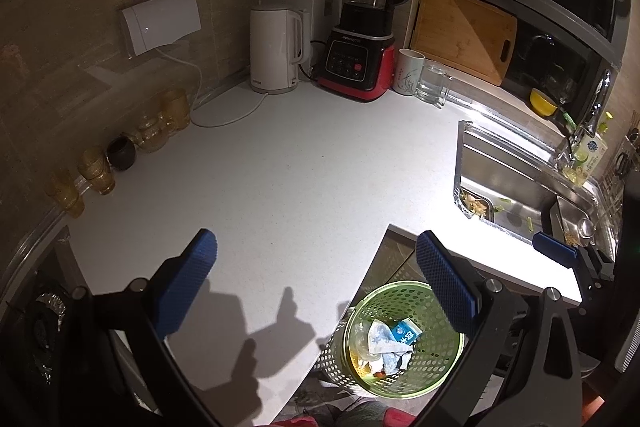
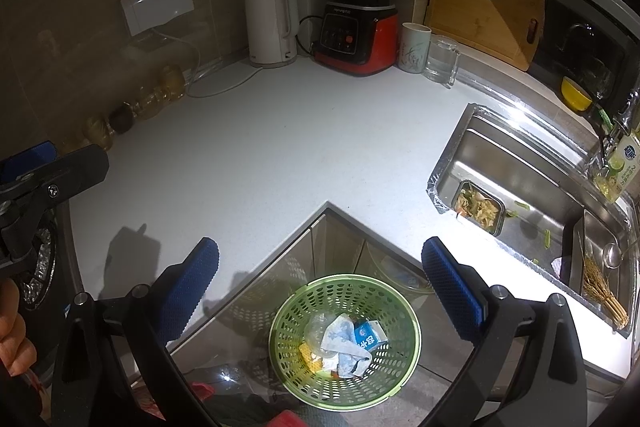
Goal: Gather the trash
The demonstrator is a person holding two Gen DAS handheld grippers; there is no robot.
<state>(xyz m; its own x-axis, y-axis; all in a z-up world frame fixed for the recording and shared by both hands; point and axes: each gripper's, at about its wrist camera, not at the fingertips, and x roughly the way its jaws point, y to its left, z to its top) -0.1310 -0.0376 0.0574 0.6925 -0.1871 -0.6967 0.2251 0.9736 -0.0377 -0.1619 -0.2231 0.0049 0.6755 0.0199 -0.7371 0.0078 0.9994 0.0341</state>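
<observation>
You are holding both grippers above the corner of the white tabletop; your left gripper is hanging with its jaws released and nothing between them; your right gripper is likewise spread wide and holding nothing; below them the green perforated trash basket is standing on the floor, with a blue-and-white carton, crumpled wrappers and yellow scraps lying inside; a steel container of food scraps is sitting in the sink.
</observation>
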